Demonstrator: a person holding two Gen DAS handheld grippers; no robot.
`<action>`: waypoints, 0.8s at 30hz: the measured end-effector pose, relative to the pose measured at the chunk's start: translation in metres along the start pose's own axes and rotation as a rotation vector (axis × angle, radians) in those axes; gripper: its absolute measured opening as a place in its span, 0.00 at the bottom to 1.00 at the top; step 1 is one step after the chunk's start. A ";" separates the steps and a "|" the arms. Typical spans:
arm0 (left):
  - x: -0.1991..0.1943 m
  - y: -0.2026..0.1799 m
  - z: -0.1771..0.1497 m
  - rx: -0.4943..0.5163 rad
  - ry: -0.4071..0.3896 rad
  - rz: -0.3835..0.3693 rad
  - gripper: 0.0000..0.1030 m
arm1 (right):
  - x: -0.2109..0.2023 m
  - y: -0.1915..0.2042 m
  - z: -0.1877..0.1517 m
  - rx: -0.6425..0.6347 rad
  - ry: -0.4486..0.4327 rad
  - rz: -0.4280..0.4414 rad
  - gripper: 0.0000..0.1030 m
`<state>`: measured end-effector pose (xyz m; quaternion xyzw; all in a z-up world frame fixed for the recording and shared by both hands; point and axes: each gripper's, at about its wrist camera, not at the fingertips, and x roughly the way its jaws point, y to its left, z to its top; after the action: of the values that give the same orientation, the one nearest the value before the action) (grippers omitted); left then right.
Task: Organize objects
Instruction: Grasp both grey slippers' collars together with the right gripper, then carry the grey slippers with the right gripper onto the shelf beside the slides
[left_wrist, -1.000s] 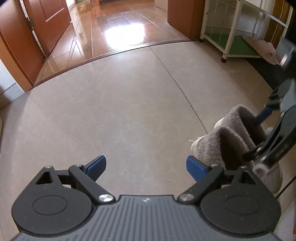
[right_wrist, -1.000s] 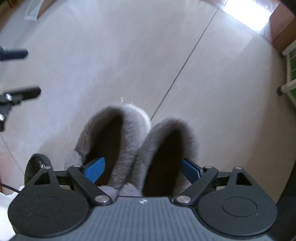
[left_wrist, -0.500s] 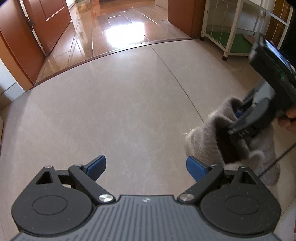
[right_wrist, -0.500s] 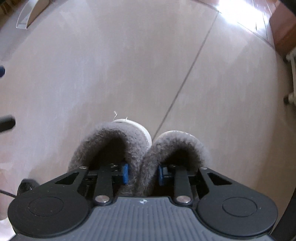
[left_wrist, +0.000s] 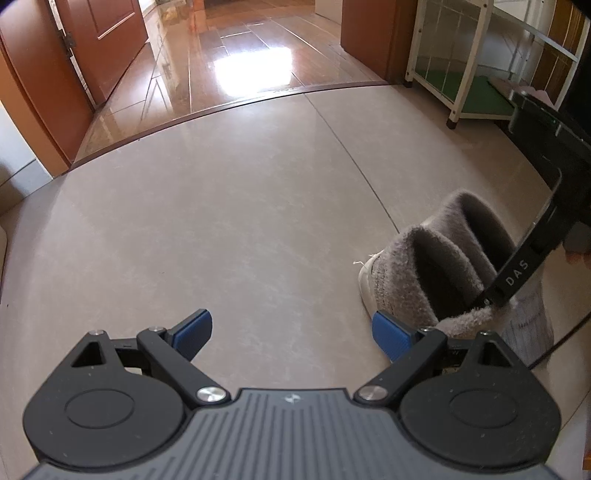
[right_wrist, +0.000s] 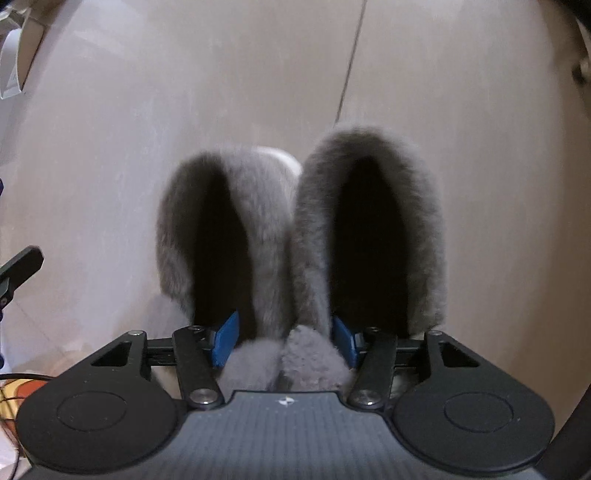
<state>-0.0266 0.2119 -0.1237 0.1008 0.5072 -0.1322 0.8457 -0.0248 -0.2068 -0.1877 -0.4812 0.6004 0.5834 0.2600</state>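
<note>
The right gripper (left_wrist: 491, 301) bore the letters "DAS". Its jaws were opening, one blue pad inside each of the two grey slippers (right_wrist: 299, 236), inner walls between them. The left gripper (left_wrist: 291, 334) stood wide open and empty over beige floor tiles (left_wrist: 221, 221); the slippers lay beside its right finger.

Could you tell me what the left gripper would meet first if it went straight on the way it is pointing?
Most likely the bare floor: the left gripper points down at open tile, with the grey slippers off to its right, outside its line.

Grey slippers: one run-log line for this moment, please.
right hand-held gripper: jaws opening, one finger inside each of the grey slippers | slippers on floor | left hand-held gripper: open, empty
</note>
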 end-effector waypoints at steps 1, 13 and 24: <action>0.000 0.000 0.000 -0.001 -0.001 0.002 0.91 | 0.000 -0.001 0.000 0.020 0.009 0.006 0.59; 0.003 0.000 0.000 0.004 0.011 -0.004 0.91 | 0.021 0.007 0.001 0.125 -0.048 -0.088 0.51; 0.004 0.007 -0.003 -0.033 0.013 -0.008 0.91 | 0.010 -0.001 -0.005 0.047 -0.111 -0.128 0.25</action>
<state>-0.0248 0.2192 -0.1282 0.0856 0.5150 -0.1265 0.8435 -0.0268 -0.2137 -0.1958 -0.4791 0.5666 0.5772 0.3408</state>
